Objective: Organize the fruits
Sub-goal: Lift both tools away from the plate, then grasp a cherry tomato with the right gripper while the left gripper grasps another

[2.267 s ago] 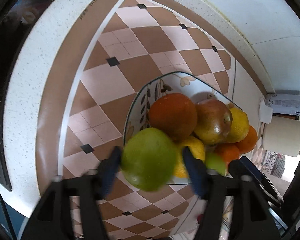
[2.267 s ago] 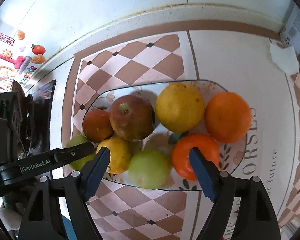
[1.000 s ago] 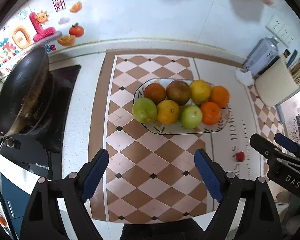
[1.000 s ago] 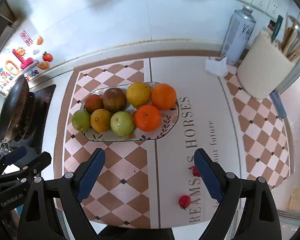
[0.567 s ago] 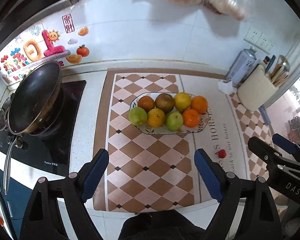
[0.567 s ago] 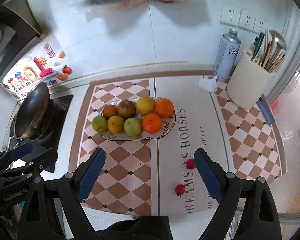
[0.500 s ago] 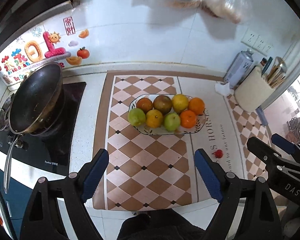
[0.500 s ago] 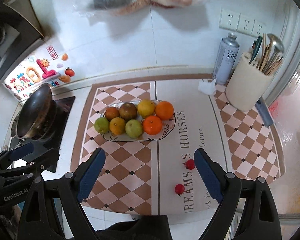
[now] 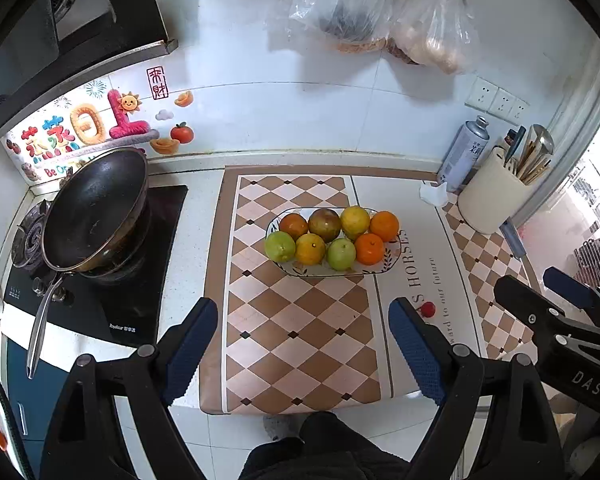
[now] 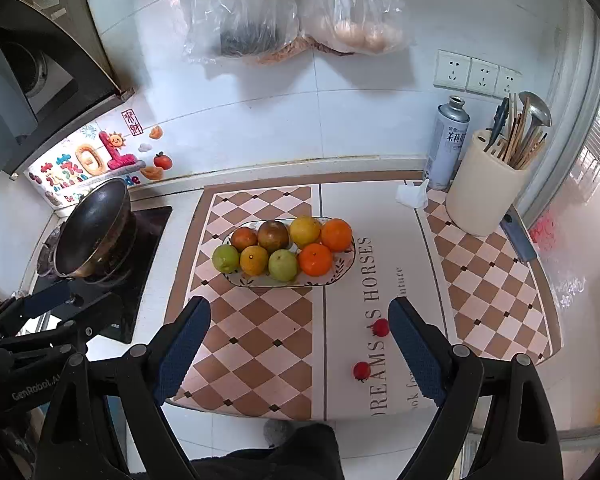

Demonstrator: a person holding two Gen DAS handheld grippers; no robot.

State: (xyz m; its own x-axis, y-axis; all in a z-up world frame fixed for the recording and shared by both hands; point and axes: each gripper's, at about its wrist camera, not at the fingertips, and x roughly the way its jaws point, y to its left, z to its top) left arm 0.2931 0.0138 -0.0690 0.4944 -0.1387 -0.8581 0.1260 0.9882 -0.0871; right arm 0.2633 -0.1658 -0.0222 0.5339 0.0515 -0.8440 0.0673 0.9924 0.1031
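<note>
Both grippers, left (image 9: pixel 303 344) and right (image 10: pixel 299 344), tilt downward, jaws apart and empty.

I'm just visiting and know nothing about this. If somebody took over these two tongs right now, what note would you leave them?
Left tongs: open, empty, held above the counter.
Right tongs: open, empty, likewise held above it.
Plate on the checkered mat: eight fruits in two rows, including a green fruit at the left end and an orange at the right.
Done: the plate looks filled and tidy.
Possibly left: two small red fruits lie loose on the lettered mat, near the right tongs. Whether they belong on the plate, I cannot tell.
</note>
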